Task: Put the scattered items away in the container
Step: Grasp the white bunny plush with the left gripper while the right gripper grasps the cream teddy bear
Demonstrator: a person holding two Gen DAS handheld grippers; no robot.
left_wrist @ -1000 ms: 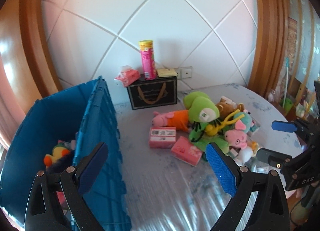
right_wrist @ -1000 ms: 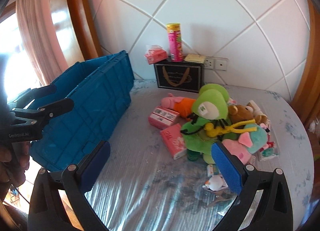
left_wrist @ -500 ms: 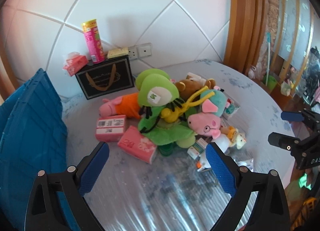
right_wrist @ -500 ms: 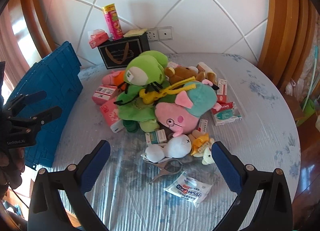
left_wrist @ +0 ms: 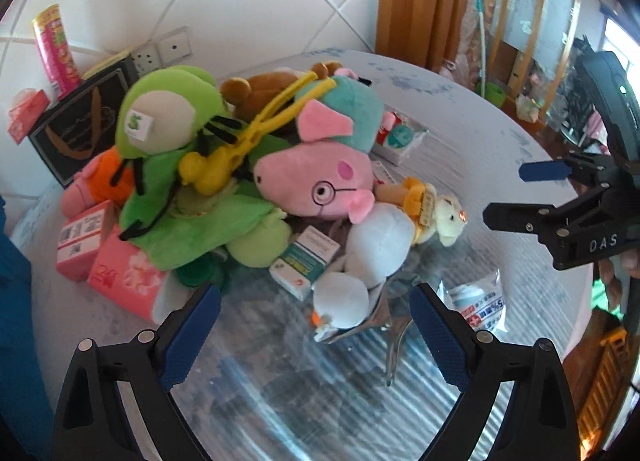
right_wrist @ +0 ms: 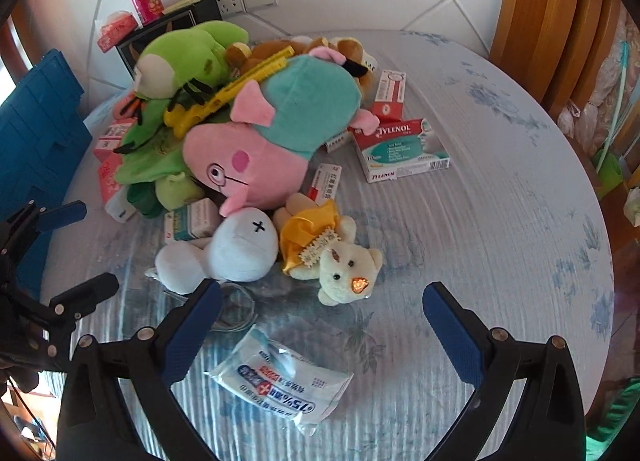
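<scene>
left gripper [left_wrist: 316, 325]: jaws wide open, empty, over white plush [left_wrist: 376, 245]
right gripper [right_wrist: 320, 317]: jaws wide open, empty, near bear [right_wrist: 340, 261] and wipes pack [right_wrist: 280, 381]
toys: heaped mid-table [right_wrist: 500, 201], pig [right_wrist: 256, 157] on top
bin [right_wrist: 36, 141]: blue, left table edge

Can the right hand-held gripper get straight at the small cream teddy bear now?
Probably yes. The right hand-held gripper is open, and the cream teddy bear lies at the pile's near edge just ahead, with nothing on top; only the white plush sits close beside it.

"TYLENOL" stands on the red-and-teal box [right_wrist: 404, 151], "75%" on the wipes packet [right_wrist: 280, 385], "DAS" on the right gripper [left_wrist: 516, 193].
</scene>
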